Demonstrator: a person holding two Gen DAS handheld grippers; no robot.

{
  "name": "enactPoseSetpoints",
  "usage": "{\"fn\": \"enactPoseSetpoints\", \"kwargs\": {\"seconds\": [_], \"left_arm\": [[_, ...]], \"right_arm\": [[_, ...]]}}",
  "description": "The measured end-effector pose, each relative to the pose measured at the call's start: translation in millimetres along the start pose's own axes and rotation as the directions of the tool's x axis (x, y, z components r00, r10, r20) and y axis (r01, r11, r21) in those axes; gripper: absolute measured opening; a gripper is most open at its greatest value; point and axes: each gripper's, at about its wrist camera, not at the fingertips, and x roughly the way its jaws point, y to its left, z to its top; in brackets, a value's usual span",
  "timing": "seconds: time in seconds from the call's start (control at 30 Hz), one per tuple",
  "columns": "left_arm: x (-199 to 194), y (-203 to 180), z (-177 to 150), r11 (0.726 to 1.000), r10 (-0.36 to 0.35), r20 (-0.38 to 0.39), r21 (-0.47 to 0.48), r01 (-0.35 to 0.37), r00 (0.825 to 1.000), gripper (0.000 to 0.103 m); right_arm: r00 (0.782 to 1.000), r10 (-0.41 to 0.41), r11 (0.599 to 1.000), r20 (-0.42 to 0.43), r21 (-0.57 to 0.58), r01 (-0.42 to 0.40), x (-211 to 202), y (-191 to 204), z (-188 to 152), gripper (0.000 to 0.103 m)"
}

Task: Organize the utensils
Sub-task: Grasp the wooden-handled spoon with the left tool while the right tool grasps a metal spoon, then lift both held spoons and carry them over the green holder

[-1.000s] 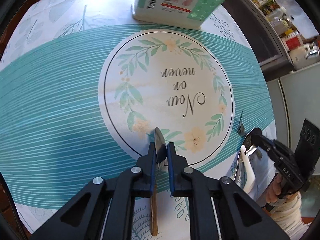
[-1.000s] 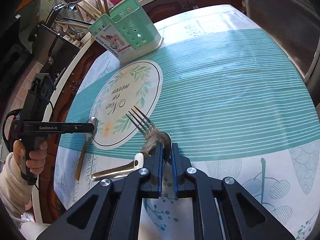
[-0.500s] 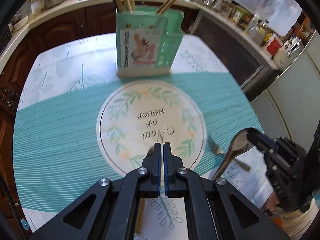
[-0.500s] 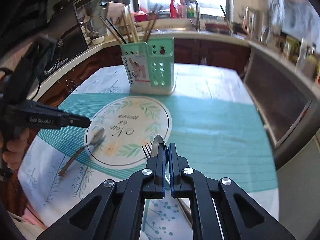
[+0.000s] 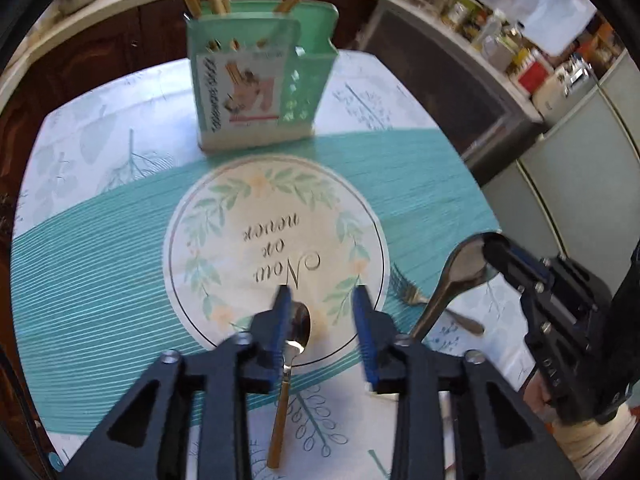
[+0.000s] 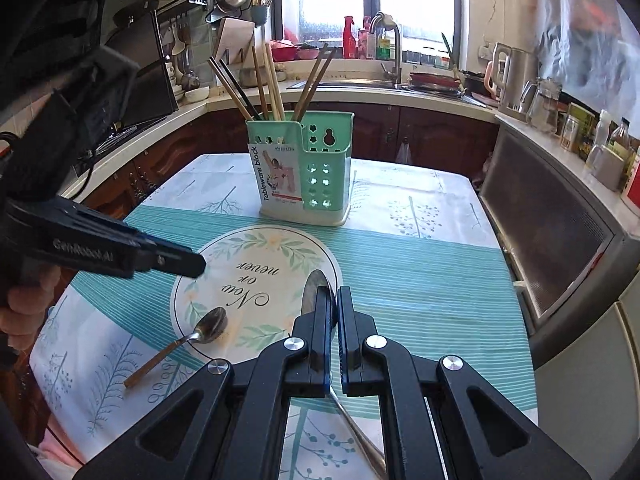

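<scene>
A green utensil holder [image 6: 304, 170] with several chopsticks stands at the table's far side; it also shows in the left wrist view [image 5: 260, 88]. My left gripper [image 5: 322, 300] is open above a small gold-handled spoon [image 5: 294, 340] that lies on the cloth, also seen in the right wrist view [image 6: 188, 338]. My right gripper [image 6: 334, 300] is shut on a large silver spoon [image 6: 314, 292] and holds it in the air; the left wrist view shows this spoon [image 5: 452, 280]. A fork [image 5: 420, 300] lies on the cloth below it.
The tablecloth has a round "Now or never" print [image 6: 256, 284] in its middle. A kitchen counter with sink [image 6: 384, 84] runs behind the table. A dark appliance [image 6: 552, 248] stands at the right edge.
My left gripper has let go of the small spoon, lifted and opened. My right gripper has lifted the large spoon off the table, leaving the fork.
</scene>
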Motion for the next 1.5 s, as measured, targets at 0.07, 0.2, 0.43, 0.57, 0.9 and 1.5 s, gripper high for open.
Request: {"fn": "enactPoseSetpoints", "kwargs": {"seconds": [0.07,0.2,0.43,0.57,0.9,1.5], "left_arm": [[11,4,-4,0.999,-0.006,-0.036,0.031,0.007,0.999,0.041],[27,13,-12,0.997,0.005,-0.071,0.073,0.000,0.997,0.039],[48,24,-18,0.992,0.000,-0.112,0.125,0.014,0.994,0.029],[54,27,-17,0.989,-0.016,-0.114,0.145,0.032,0.993,0.029],[61,25,-13,0.963,-0.047,-0.130,0.257,0.080,0.990,0.029],[64,-21,-12,0.913,0.141,-0.084,0.397,-0.097,0.986,0.004]], "right_arm": [[1.000,0.006,1.000,-0.012,0.009,-0.006,1,0,-5,0.003],[0.999,0.024,0.999,-0.030,0.023,-0.024,4,-2,-14,0.003],[0.998,0.050,0.998,-0.049,0.042,-0.048,9,-5,-21,0.003],[0.996,0.053,0.998,-0.066,0.049,-0.050,13,-6,-24,0.003],[0.991,0.055,0.996,-0.119,0.074,-0.046,31,-13,-33,0.003],[0.991,0.056,0.994,-0.124,0.095,-0.044,34,-15,-40,0.003]]}}
